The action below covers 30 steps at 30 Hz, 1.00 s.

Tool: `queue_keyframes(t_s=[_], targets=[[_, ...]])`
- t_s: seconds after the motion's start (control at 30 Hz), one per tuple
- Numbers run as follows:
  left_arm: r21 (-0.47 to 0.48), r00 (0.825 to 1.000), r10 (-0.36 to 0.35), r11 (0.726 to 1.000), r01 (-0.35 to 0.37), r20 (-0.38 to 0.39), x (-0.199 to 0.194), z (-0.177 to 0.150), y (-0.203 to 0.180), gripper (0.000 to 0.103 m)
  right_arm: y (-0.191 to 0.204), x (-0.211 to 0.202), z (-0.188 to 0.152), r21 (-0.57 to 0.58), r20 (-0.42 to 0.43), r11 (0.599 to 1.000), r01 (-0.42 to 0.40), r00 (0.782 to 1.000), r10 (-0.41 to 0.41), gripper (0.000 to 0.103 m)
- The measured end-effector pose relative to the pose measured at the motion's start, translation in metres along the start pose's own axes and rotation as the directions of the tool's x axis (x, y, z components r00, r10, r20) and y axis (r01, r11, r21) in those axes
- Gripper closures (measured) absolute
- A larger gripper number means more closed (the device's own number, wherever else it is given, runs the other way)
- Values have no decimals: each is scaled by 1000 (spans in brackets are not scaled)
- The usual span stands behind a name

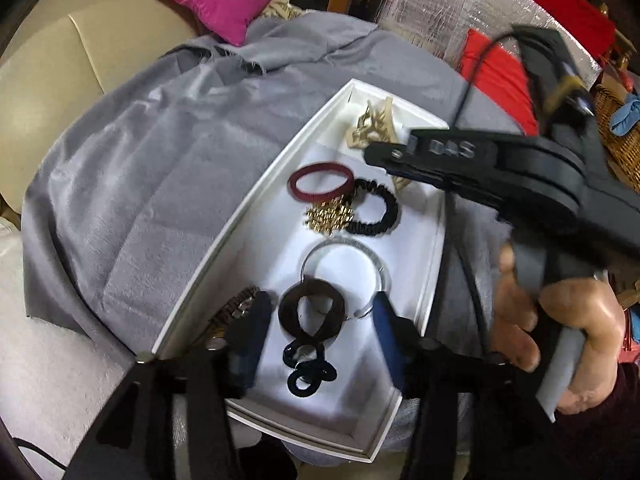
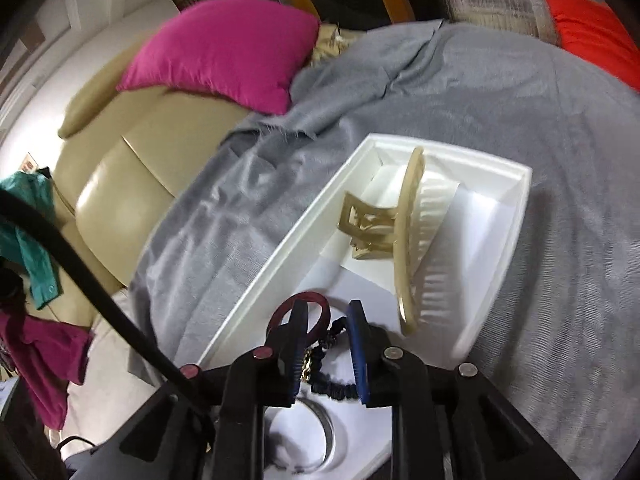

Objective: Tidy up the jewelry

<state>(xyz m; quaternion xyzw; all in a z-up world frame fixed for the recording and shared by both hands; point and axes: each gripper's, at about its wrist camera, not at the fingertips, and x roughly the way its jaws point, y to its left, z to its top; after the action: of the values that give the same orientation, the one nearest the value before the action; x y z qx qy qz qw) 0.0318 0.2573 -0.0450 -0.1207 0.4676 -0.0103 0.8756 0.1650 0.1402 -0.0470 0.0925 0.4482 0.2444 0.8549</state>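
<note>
Left gripper (image 1: 320, 340) jaws apart over brown scrunchie (image 1: 312, 308) in white tray (image 1: 224, 248); right gripper (image 2: 328, 344) slightly apart, empty, w/ cream claw clip (image 2: 412, 240) beyond, pink pillow (image 2: 224, 52) behind

Left tongs (image 1: 320, 336) and right tongs (image 2: 328, 344) both parted, empty, angled downward.

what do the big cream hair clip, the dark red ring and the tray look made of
Hair clip: likely plastic, glossy cream and slightly see-through, with moulded teeth and a cut-out grip.
Dark red ring: probably a fabric-covered elastic hair tie; fine ribbing, dull finish.
Tray: seems to be white card or thin board, matte, with folded corners and a sheet lining.
</note>
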Motion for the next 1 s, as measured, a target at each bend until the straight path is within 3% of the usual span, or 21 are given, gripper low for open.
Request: queue_keyframes(t_s=[0.1,0.17,0.27,0.4,0.63,0.8,1.0], targets=[[17,998,30,999,-31,57,-12,0,-3,36,-3,-27,-5,-11,25,1000,12,1000,-12,81],[38,991,84,995,-89,109,-22,-1,-7,33,-7,-46,-10,-26,38,999,26,999,-25,81],[58,964,189,978,-203,185,-42,0,-14,30,-12,-83,-21,-59,42,997,53,998,-51,81],[69,926,276,951,-303,258,-74,-9,-21,25,-10,-128,-37,-106,47,991,82,996,-78,81],[41,880,337,928,-371,335,-139,-30,-25,20,19,-191,-75,-169,78,981,94,994,-82,81],[30,821,409,889,-457,398,-176,-45,-29,10,46,-227,-103,-199,136,975,96,988,-70,59],[21,785,434,870,-492,442,-213,-57,-35,10,74,-265,-129,-224,231,961,160,967,-107,59]])
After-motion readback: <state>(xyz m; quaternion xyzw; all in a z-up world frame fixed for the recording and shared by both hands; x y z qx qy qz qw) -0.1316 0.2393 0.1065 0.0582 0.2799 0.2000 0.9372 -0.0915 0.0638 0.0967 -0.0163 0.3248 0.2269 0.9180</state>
